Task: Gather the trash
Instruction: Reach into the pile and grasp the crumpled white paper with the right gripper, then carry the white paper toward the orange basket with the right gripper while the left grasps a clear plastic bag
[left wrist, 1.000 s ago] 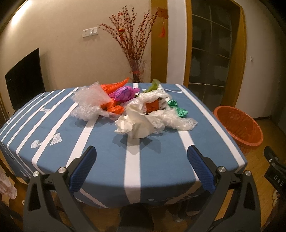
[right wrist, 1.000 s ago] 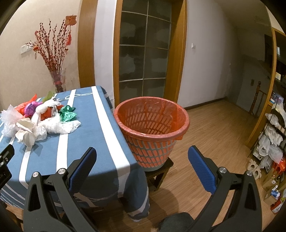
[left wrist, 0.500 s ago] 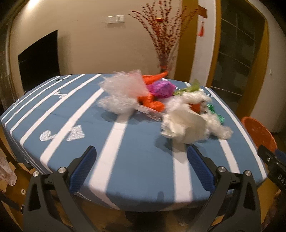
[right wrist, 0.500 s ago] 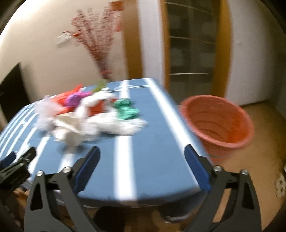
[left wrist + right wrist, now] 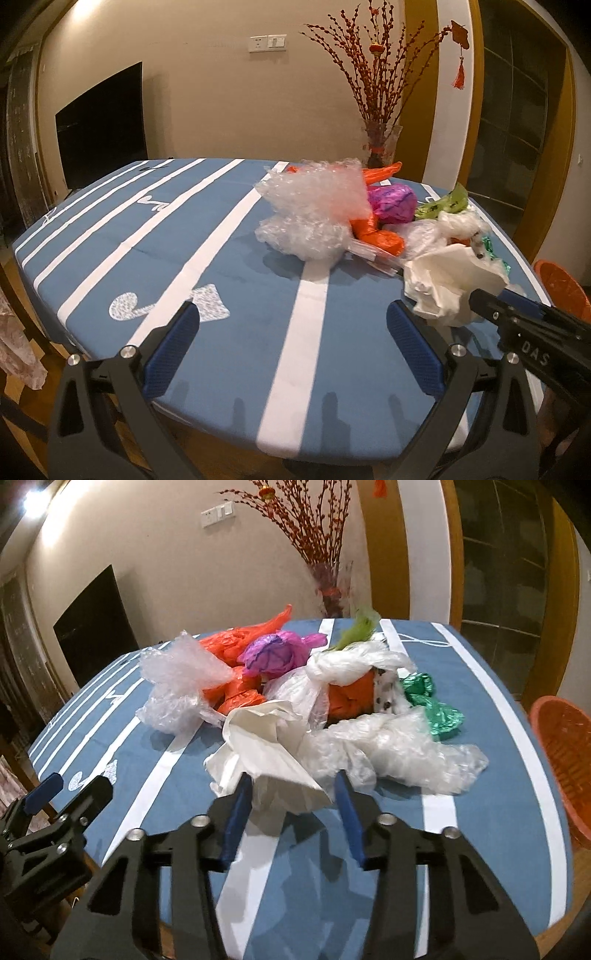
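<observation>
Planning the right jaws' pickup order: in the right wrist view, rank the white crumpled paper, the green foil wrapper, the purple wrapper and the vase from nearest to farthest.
1. White crumpled paper: between the right gripper's jaws, at the near edge of the pile.
2. Green foil wrapper: right side, mid-pile.
3. Purple wrapper: left of centre, towards the back of the pile.
4. Vase: beyond the table's far edge.

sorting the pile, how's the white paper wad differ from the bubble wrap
The white paper wad is opaque and creased; the bubble wrap is see-through and bubbled. The wad lies nearest, between the right gripper's fingers; the bubble wrap lies farther back left, untouched. Both are crumpled on the blue tablecloth.
</observation>
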`<action>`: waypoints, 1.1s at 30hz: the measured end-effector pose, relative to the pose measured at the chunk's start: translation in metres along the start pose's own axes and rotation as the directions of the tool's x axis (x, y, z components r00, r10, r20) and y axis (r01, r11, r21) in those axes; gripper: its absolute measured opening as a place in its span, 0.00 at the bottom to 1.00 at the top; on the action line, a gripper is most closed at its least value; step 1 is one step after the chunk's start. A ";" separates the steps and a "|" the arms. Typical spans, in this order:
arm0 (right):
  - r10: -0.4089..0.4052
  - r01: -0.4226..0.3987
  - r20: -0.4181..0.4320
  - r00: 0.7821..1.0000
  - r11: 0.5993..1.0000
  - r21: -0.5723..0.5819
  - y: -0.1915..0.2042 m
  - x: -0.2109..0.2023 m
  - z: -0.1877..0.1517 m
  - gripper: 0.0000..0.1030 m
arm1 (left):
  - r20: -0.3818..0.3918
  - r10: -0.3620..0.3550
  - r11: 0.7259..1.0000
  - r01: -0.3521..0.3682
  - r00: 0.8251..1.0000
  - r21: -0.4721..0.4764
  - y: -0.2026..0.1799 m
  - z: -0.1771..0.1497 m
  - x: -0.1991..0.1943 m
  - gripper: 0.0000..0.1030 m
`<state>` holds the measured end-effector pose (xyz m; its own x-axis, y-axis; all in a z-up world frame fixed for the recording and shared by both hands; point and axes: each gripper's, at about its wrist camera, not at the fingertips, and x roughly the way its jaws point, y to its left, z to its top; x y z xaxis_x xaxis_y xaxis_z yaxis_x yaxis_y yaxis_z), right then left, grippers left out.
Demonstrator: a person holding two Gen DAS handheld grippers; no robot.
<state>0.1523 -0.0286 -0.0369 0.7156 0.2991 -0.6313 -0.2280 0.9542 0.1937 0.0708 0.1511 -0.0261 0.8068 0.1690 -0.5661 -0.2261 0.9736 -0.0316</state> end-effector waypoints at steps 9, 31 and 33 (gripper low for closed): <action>0.050 -0.050 0.007 0.999 0.997 -0.051 0.002 0.011 0.009 0.01 | -0.038 -0.019 1.000 0.019 0.999 0.002 0.003 0.002 0.018 0.96; -0.269 0.233 0.209 0.940 0.955 0.181 -0.113 -0.088 0.017 0.00 | -0.092 -0.294 0.936 0.306 0.951 0.174 -0.116 0.028 0.042 0.82; -0.293 0.251 0.194 0.936 0.945 0.211 -0.125 -0.091 0.011 0.00 | -0.124 -0.322 0.920 0.341 0.939 0.195 -0.135 0.031 0.052 0.79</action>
<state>0.1230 -0.1753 0.0040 0.8648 0.0020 -0.5021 0.1039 0.9776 0.1828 0.1597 0.0335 -0.0259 0.7625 -0.1737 -0.6232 0.1735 0.9829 -0.0617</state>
